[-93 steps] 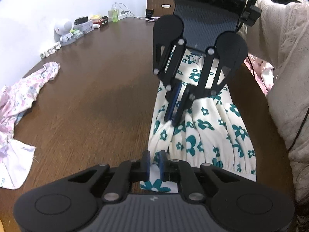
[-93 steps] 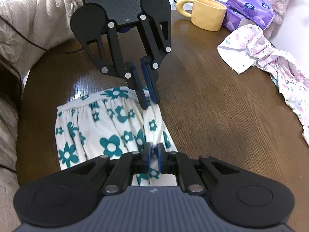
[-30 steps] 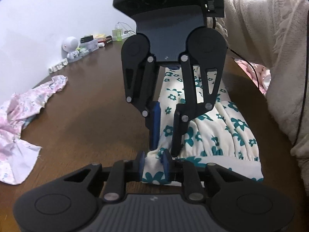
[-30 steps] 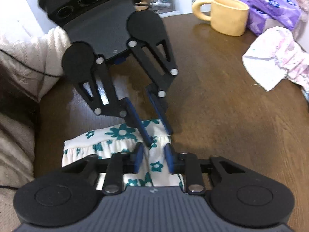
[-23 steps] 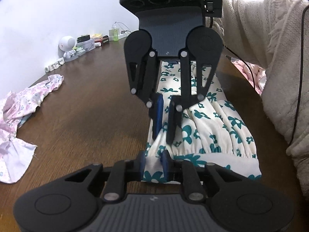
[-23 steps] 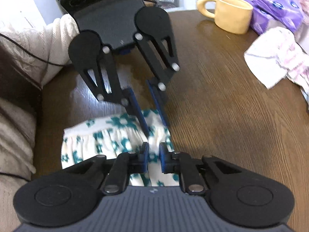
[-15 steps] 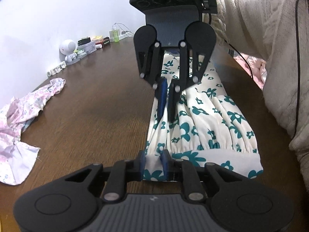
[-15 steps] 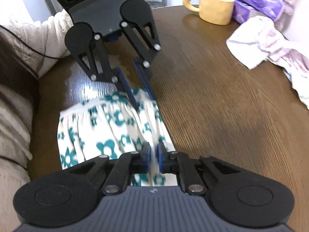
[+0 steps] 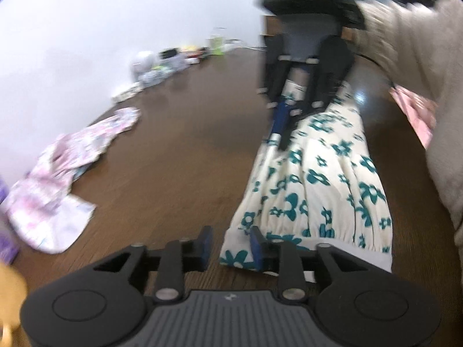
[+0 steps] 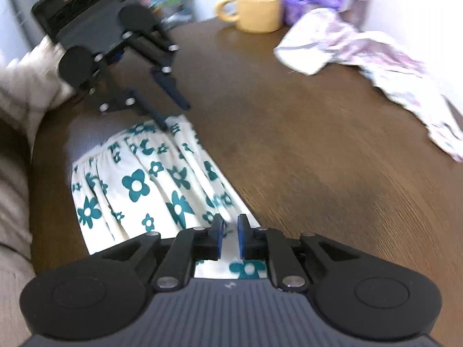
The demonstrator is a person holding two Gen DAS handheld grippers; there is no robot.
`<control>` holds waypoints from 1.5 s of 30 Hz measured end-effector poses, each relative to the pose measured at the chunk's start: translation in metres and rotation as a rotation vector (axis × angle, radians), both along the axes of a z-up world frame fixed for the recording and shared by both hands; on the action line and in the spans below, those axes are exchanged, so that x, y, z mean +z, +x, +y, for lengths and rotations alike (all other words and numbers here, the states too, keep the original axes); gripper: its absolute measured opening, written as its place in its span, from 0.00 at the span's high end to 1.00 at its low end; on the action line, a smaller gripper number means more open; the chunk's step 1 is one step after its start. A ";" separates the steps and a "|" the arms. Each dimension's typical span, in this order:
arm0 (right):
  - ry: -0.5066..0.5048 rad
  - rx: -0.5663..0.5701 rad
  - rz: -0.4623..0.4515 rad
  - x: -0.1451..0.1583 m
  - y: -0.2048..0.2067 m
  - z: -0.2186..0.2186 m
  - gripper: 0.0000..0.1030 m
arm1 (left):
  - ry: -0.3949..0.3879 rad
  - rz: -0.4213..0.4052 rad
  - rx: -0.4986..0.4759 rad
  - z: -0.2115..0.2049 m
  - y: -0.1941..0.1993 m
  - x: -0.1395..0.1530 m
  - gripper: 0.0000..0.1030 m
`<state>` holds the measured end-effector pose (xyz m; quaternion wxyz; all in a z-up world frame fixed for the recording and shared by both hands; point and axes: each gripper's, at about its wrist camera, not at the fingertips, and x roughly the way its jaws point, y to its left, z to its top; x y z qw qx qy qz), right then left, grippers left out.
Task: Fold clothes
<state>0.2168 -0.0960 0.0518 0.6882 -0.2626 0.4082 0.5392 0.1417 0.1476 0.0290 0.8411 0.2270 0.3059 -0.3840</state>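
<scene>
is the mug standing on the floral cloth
No, the mug stands on bare table at the far edge, well apart from the floral cloth.

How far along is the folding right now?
Done: the floral garment lies as a long narrow strip on the table. In hand: left gripper has just opened off one end; right gripper, jaws just easing apart, sits at the other end. Left: shorter folds, and the pink garment lies crumpled.
</scene>
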 end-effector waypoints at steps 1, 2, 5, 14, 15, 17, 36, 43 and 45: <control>0.026 -0.034 0.008 0.003 -0.004 -0.008 0.86 | -0.016 0.005 0.044 0.002 -0.003 0.003 0.57; 0.051 -0.075 0.010 0.005 -0.009 -0.015 0.75 | -0.030 0.012 0.086 0.003 -0.006 0.005 0.53; 0.116 -0.196 -0.017 0.009 -0.030 -0.032 0.52 | -0.072 0.043 0.264 0.003 -0.012 0.009 0.43; 0.375 -0.509 0.038 0.005 -0.073 -0.045 0.02 | -0.186 0.077 0.687 -0.015 -0.048 0.008 0.22; 0.394 -0.533 0.026 0.004 -0.080 -0.042 0.01 | -0.183 0.061 0.715 -0.020 -0.052 0.007 0.21; 0.414 -0.581 -0.010 -0.001 -0.093 -0.037 0.01 | -0.177 0.029 0.769 -0.029 -0.062 0.006 0.18; 0.480 -0.725 -0.164 -0.028 -0.151 -0.051 0.00 | -0.438 0.071 1.039 -0.042 -0.114 -0.014 0.13; 0.493 -0.717 -0.122 -0.036 -0.155 -0.059 0.00 | -0.431 -0.009 1.098 -0.044 -0.104 -0.007 0.36; 0.495 -0.717 -0.140 -0.035 -0.157 -0.059 0.00 | -0.407 0.003 1.093 -0.048 -0.098 -0.010 0.45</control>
